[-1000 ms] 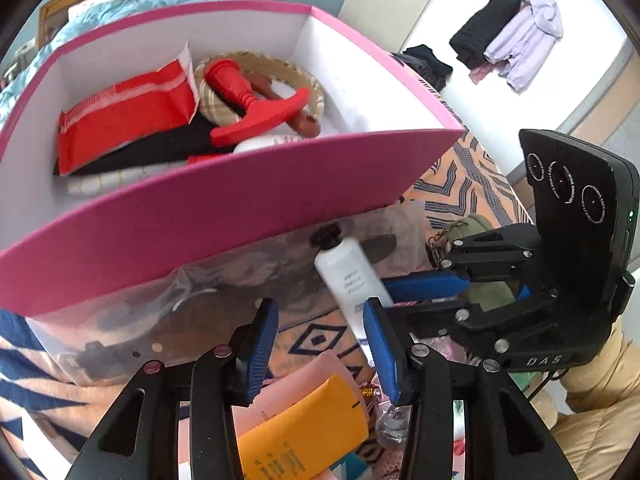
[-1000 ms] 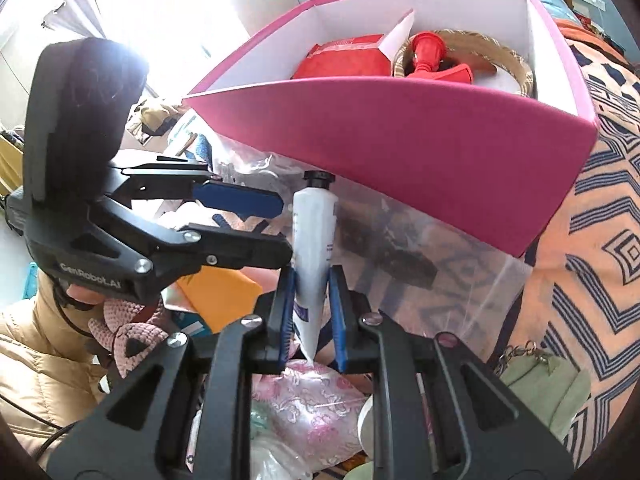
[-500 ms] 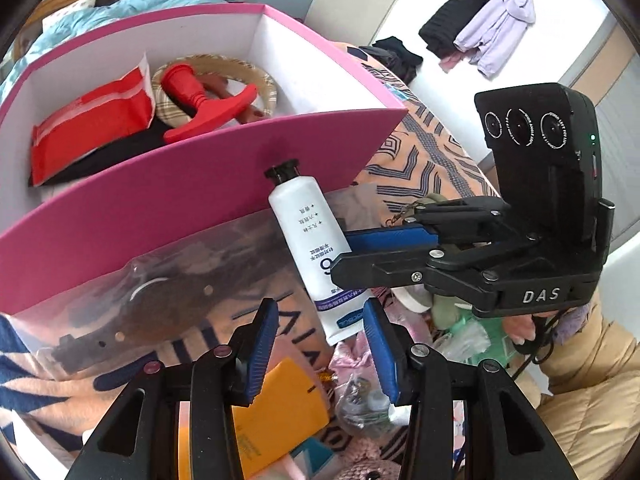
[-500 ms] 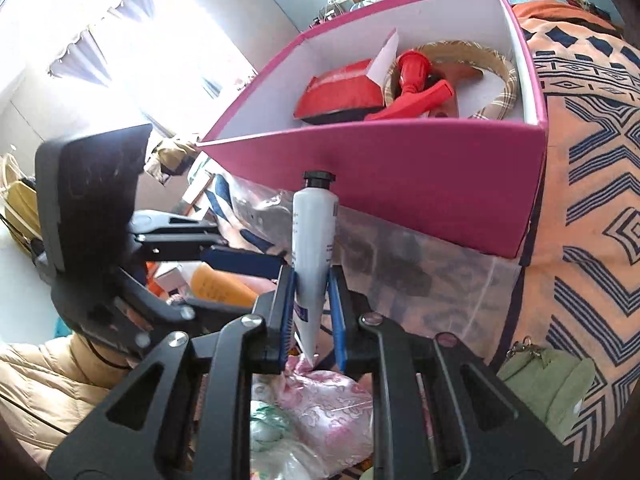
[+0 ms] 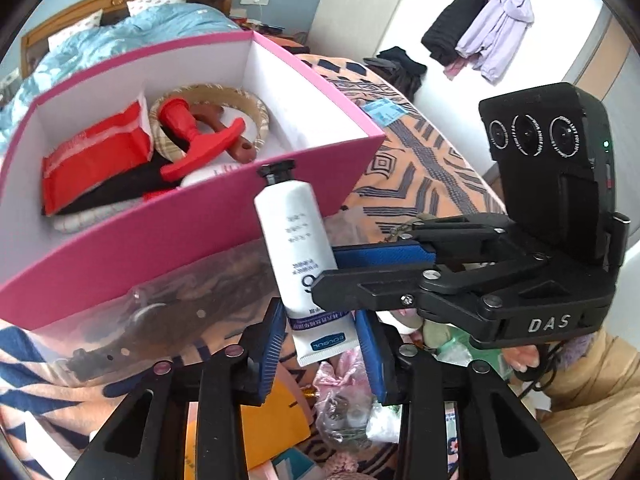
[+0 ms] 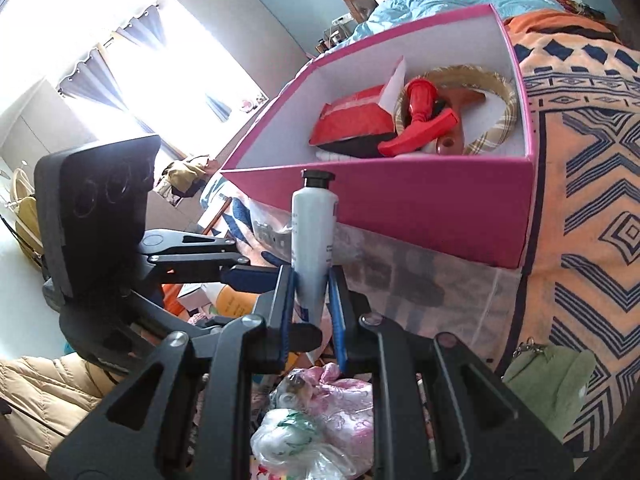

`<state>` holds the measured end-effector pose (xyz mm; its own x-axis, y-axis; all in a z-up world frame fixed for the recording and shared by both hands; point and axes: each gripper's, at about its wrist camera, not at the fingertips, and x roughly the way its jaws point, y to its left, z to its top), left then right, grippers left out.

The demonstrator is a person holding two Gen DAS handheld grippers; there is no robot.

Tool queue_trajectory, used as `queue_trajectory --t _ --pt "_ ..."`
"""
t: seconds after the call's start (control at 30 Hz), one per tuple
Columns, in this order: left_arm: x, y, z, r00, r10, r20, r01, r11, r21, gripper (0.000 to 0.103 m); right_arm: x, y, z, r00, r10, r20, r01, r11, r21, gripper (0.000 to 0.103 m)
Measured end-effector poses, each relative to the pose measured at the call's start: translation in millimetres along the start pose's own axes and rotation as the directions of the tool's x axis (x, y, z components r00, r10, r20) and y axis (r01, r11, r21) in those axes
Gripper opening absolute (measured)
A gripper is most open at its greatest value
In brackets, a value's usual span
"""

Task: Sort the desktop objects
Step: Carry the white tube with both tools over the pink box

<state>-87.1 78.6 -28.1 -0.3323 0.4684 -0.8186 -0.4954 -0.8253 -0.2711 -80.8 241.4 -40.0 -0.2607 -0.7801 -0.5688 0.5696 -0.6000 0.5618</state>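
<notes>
My right gripper (image 6: pixel 311 312) is shut on a white tube with a black cap (image 6: pixel 313 236) and holds it upright, just in front of the near wall of the pink box (image 6: pixel 420 200). In the left wrist view the tube (image 5: pixel 298 248) hangs between my left gripper's (image 5: pixel 320 346) open blue fingers, its crimped end low between them. The right gripper (image 5: pixel 340 276) reaches in from the right there. The pink box (image 5: pixel 160 232) holds a red packet (image 5: pixel 92 160), a red T-shaped handle (image 5: pixel 200 148) and a woven ring (image 5: pixel 248 104).
A clear plastic bag (image 5: pixel 180 312) with dark items lies under the box's near wall. Below the grippers lie an orange-yellow packet (image 5: pixel 276 428), pink floral wrapping (image 6: pixel 344 396) and small clutter. A green pouch (image 6: pixel 548 384) sits on the patterned blanket (image 6: pixel 592 160) at right.
The right gripper has carried the tube upward and leftward in the left wrist view, bringing its lower end between my left fingers. The box's inside shows more now.
</notes>
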Motion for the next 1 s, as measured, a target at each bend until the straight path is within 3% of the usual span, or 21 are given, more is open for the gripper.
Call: queue_trajectory --t 0.47,1.0 --pt "-11 -13 5 0.997 0.076 0.026 -0.077 0.996 0.040 0.035 -8 3 9 0.999 0.007 0.033 -0.007 1.000 -0.008 0.019" --pt "-21 -19 18 0.994 0.095 0.062 -0.098 0.994 0.052 0.035 -21 6 20 0.998 0.000 0.065 0.002 1.000 -0.020 0.019"
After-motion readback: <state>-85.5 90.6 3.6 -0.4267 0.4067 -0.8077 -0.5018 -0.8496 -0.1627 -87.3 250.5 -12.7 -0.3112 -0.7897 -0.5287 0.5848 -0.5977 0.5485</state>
